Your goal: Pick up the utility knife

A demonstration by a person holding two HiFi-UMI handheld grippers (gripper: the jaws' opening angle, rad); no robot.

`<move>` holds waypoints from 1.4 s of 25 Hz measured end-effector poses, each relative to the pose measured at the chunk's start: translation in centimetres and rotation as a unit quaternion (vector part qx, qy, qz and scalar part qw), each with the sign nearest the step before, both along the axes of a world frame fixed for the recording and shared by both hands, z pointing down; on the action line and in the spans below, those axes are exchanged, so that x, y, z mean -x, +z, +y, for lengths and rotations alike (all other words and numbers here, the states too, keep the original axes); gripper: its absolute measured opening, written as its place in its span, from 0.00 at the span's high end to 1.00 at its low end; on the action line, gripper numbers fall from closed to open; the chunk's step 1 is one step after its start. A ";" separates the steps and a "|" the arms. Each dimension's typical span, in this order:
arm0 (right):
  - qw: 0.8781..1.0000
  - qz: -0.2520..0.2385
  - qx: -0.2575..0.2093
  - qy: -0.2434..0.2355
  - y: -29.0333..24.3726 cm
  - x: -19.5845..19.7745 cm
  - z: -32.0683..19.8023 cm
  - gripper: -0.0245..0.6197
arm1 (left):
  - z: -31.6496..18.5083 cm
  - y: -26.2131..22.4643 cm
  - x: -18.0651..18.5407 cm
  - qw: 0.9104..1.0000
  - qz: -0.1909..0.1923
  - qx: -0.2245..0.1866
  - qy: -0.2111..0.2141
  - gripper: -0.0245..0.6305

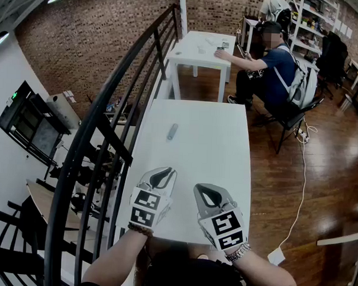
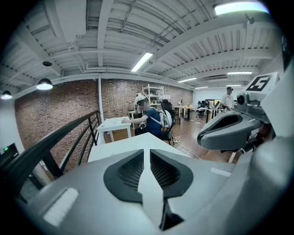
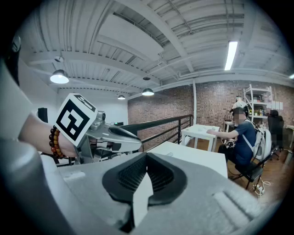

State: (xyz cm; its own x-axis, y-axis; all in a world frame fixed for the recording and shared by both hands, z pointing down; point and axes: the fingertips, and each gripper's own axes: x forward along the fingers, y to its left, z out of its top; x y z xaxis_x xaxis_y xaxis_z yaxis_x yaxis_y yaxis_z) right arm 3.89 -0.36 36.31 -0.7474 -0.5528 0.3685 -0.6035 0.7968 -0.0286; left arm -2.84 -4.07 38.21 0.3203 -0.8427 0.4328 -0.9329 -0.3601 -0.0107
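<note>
The utility knife (image 1: 172, 131), a small grey bar, lies alone on the long white table (image 1: 214, 147), left of the middle and well beyond both grippers. My left gripper (image 1: 160, 175) and right gripper (image 1: 207, 191) hover side by side over the table's near end, pointing toward the knife. In the left gripper view the left gripper (image 2: 147, 152) is shut with nothing between its dark pads. The right gripper view shows the right gripper (image 3: 146, 157) shut and empty too. Each gripper shows in the other's view: the right gripper (image 2: 229, 128) and the left gripper (image 3: 110, 135).
A black metal railing (image 1: 118, 101) runs along the table's left side over a stairwell. Beyond the table's far end stands a second white table (image 1: 201, 48) with a seated person (image 1: 271, 69) on a chair. A white cable (image 1: 298, 192) trails over the wooden floor at right.
</note>
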 end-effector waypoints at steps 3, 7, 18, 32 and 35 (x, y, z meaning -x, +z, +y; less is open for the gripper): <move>1.000 0.000 0.006 0.003 0.5 2.0 -3.1 0.97 | -3.4 0.7 2.0 1.000 0.002 0.008 0.003 0.86; 1.000 0.009 0.022 0.010 2.3 4.0 -6.8 0.97 | -7.8 2.5 4.4 1.000 0.009 0.023 0.005 0.84; 0.996 0.035 0.071 0.029 7.5 7.3 -13.2 0.97 | -15.9 8.9 8.7 0.997 0.030 0.075 -0.002 0.76; 0.991 0.041 0.115 0.049 13.4 8.9 -19.4 0.97 | -24.3 17.8 12.0 0.988 0.052 0.135 -0.046 0.67; 0.991 0.039 0.118 0.052 14.2 9.2 -20.4 0.97 | -25.4 19.6 12.1 0.985 0.054 0.153 -0.048 0.66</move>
State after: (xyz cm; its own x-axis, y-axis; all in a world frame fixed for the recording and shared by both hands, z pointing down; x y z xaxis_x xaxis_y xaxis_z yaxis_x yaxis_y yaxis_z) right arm -5.30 -20.79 50.51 -0.6551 -0.5170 0.5510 -0.6901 0.7064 -0.1577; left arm -14.93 -29.44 57.85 0.3034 -0.7062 0.6397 -0.9526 -0.2401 0.1867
